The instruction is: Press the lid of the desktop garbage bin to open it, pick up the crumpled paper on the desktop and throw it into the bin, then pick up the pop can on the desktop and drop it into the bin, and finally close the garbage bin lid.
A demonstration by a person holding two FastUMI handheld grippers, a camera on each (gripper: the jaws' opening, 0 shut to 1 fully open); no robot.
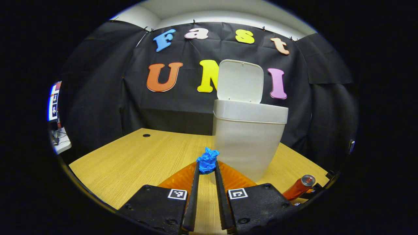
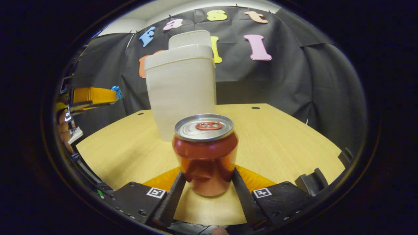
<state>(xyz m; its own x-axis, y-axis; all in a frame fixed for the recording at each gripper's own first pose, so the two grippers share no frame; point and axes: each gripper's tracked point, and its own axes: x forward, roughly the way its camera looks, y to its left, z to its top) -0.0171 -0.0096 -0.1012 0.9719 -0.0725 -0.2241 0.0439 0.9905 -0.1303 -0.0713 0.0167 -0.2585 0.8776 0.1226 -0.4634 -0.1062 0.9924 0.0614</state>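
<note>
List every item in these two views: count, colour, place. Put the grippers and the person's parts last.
garbage bin: one, white, upright on the table.
lid: one, white, raised open.
crumpled paper: one, blue, pinched at the left gripper's tips.
pop can: one, red, upright between the right gripper's fingers.
table: one, light wood.
left gripper: one, shut on the paper.
right gripper: one, fingers against the can's sides.
hand: one, far left in the right gripper view.

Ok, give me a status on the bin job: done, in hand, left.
Done: the bin stands with its lid up. In hand: the left gripper is shut on the paper, beside the bin, not yet over it; the right gripper grips the can, upright. Left: drop the paper in, then the can, then close the lid.
</note>
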